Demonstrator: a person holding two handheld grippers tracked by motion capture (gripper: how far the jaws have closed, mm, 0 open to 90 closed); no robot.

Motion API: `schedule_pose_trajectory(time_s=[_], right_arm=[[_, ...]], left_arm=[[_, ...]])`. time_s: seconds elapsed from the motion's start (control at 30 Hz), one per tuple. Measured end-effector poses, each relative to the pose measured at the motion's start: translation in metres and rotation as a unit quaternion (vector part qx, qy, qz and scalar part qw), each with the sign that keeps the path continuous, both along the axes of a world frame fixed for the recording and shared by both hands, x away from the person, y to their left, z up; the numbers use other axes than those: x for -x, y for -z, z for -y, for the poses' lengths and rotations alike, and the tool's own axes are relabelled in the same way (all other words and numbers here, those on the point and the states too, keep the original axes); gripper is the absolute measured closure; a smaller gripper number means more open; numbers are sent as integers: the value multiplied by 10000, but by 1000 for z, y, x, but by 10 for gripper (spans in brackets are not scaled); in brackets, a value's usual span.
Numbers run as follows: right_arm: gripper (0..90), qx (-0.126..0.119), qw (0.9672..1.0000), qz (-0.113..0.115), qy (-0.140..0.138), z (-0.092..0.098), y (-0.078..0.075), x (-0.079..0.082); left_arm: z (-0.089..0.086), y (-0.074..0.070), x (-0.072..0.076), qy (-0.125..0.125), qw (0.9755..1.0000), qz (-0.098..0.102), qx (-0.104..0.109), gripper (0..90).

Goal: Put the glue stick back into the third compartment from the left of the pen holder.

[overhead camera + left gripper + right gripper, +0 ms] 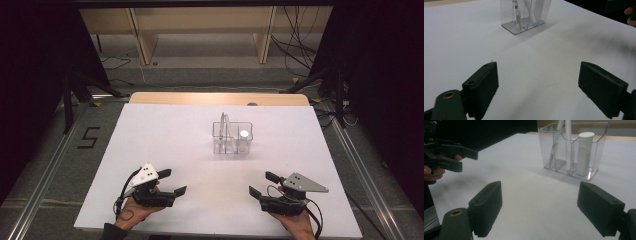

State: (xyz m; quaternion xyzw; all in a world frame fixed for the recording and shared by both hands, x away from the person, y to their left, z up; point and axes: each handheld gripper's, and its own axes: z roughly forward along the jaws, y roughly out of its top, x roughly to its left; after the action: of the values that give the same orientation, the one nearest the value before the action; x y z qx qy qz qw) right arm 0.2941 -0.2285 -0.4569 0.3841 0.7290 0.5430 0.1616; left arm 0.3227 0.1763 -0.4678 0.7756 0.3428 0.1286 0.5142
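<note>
Clear organiser [233, 138] (upright) well beyond both open hand-held grippers

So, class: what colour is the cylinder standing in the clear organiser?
White cylinder; the right gripper view shows it best.

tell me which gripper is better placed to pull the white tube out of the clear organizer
Right, probably. The white tube stands in the right-hand compartment of the clear organizer, on the right gripper side; its jaws are open and face that compartment. The left gripper, also open, would have to reach across.
</note>
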Motion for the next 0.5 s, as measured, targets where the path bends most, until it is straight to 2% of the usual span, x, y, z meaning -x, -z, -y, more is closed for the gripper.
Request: schedule_pose_trajectory(time_s=[0.5], right_arm=[[210,-16,10000,14,57,3,1,-1]], left_arm=[[-1,0,-1,-7,10000,-4,3,159]])
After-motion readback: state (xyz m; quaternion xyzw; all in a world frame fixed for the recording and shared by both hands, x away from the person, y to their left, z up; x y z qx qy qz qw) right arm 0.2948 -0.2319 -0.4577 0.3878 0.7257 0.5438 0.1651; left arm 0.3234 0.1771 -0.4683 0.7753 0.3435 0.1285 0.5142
